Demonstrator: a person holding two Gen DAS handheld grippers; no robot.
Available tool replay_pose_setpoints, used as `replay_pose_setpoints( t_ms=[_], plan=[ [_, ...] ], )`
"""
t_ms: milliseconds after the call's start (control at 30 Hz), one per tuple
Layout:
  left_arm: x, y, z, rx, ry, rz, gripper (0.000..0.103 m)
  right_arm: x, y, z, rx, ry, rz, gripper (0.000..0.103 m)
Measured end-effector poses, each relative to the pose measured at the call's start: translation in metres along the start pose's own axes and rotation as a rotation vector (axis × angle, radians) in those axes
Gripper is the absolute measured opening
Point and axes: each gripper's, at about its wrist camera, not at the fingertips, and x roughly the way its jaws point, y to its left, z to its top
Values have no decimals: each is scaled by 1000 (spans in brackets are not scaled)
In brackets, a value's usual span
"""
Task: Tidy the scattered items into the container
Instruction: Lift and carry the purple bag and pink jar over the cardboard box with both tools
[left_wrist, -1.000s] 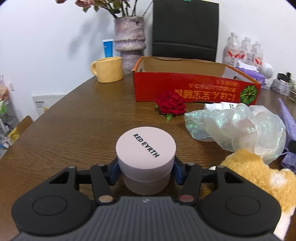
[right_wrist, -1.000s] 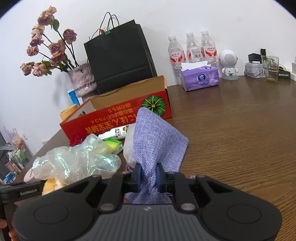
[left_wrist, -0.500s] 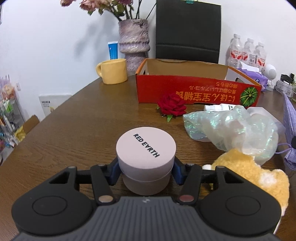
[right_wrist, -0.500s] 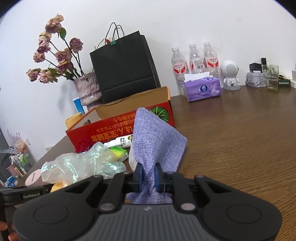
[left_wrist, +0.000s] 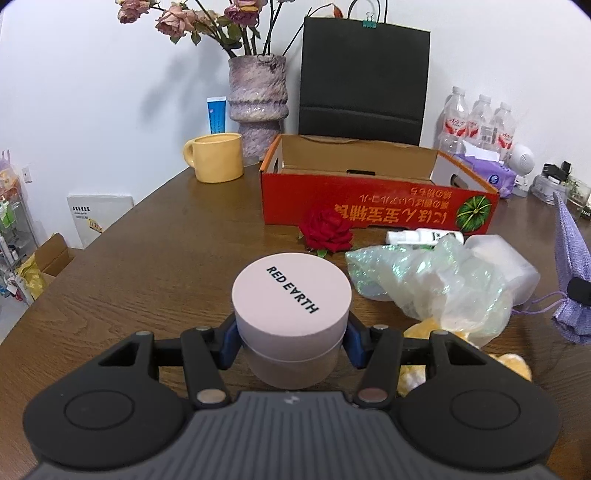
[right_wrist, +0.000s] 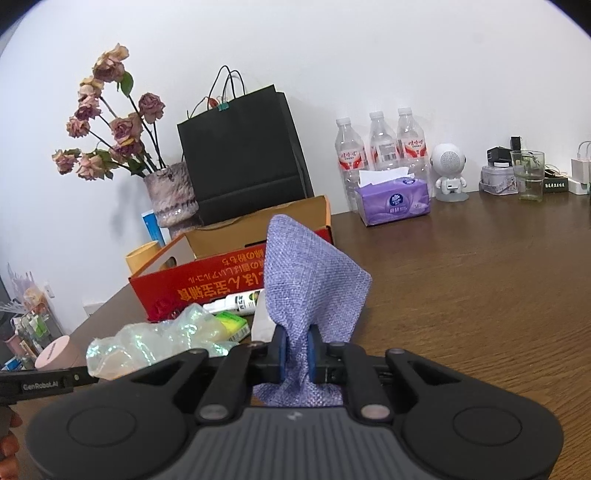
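While short of the red cardboard box (left_wrist: 376, 201): left tool (left_wrist: 291, 332) clamping smooth round pink jar (left_wrist: 291, 310); right tool (right_wrist: 295, 350) pinching coarse-woven purple pouch (right_wrist: 314, 273).

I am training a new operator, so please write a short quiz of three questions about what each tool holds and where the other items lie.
1. True or false: the left tool holds the pink jar.
2. What does the right tool grip? A) tissue pack B) purple fabric pouch C) yellow mug
3. Fill in: the red rose lies on the table just in front of the red ____.

Key: 1 true; 2 B; 3 box.
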Motion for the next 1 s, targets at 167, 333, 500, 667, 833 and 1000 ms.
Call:
replay_pose_setpoints(
  t_ms=[167,333,500,667,833,1000],
  plan=[
    [-10,1,6,-3,-12,-32,55,-11,12,4,-45,-17,-16,10],
    [-21,1,12,3,-23,-53,55,-21,22,10,-77,-26,-17,10],
    [-30,-2,18,10,-36,-71,55,-30,32,17,-107,-35,-17,10],
    [-40,-4,25,11,-57,-79,55,-37,39,23,-130,-42,-16,10],
    [-48,-4,32,13,-67,-95,55,-41,46,29,-145,-46,-13,10],
    [-57,-1,43,5,-87,-124,55,-42,51,34,-156,-43,-9,10]
  ],
)
